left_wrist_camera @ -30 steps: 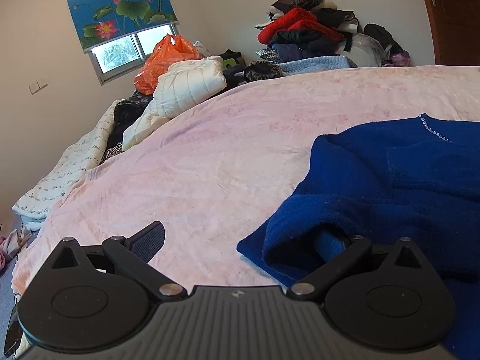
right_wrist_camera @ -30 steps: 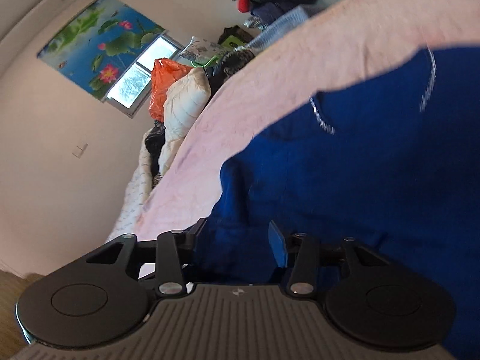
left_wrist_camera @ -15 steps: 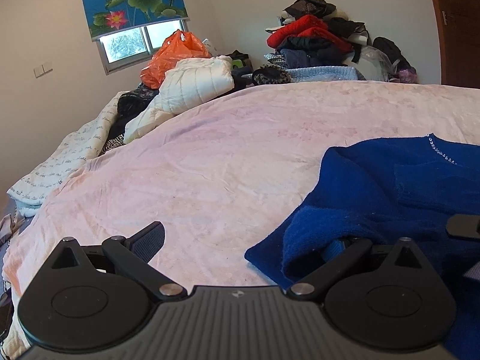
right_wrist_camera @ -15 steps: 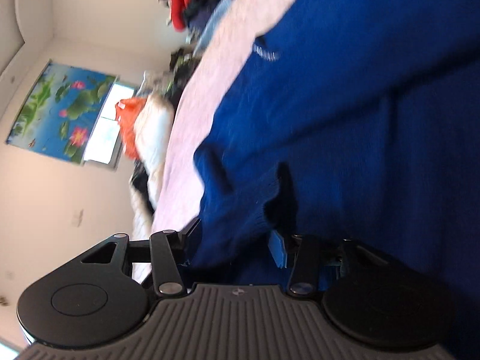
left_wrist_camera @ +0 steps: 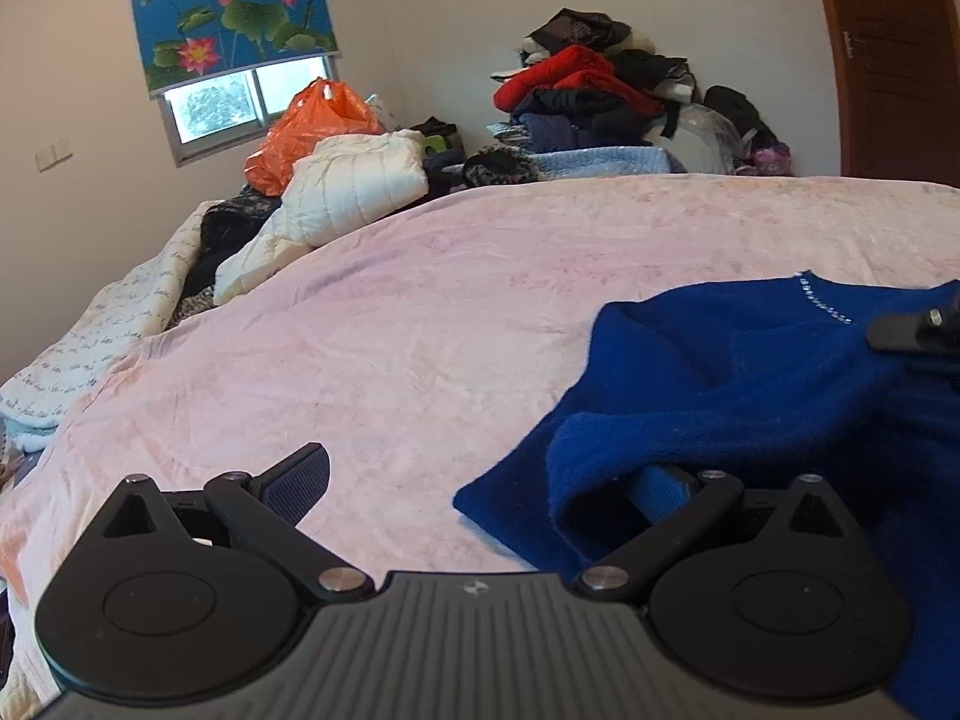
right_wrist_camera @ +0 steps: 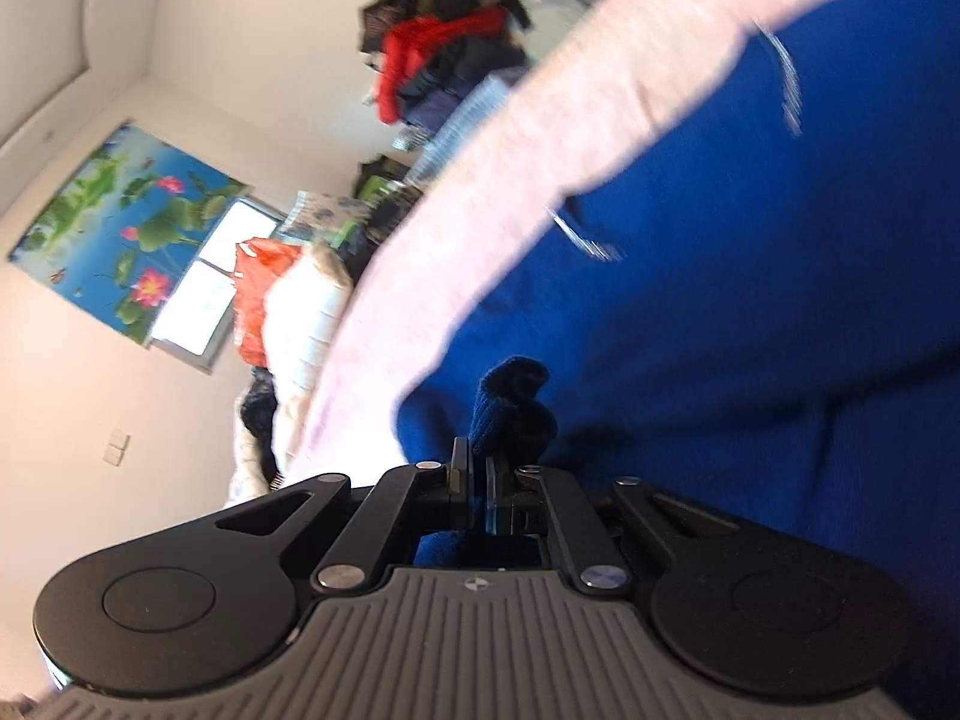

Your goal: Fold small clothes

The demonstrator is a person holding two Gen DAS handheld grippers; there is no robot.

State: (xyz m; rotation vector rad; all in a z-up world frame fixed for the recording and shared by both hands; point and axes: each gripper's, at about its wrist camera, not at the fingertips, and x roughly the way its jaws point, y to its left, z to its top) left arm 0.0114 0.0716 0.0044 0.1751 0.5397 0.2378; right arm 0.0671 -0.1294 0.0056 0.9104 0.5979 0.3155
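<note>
The blue sweater lies rumpled on the pink bedspread, toward its near right part. The right gripper has its 2 fingers pressed together on a bunched knot of the sweater's knit, while the left gripper has its fingers spread wide, 1 pad over bare bedspread and the other tucked under a raised blue fold. To do this step well, the left gripper should probably close on that near edge so both corners lift at matching height, keeping the cloth taut before it is laid over. The right view is blurred, so finer detail is unclear. Open bedspread stretches ahead and to the left; the white quilted coat and clothes pile sit well apart at the far edge.
</note>
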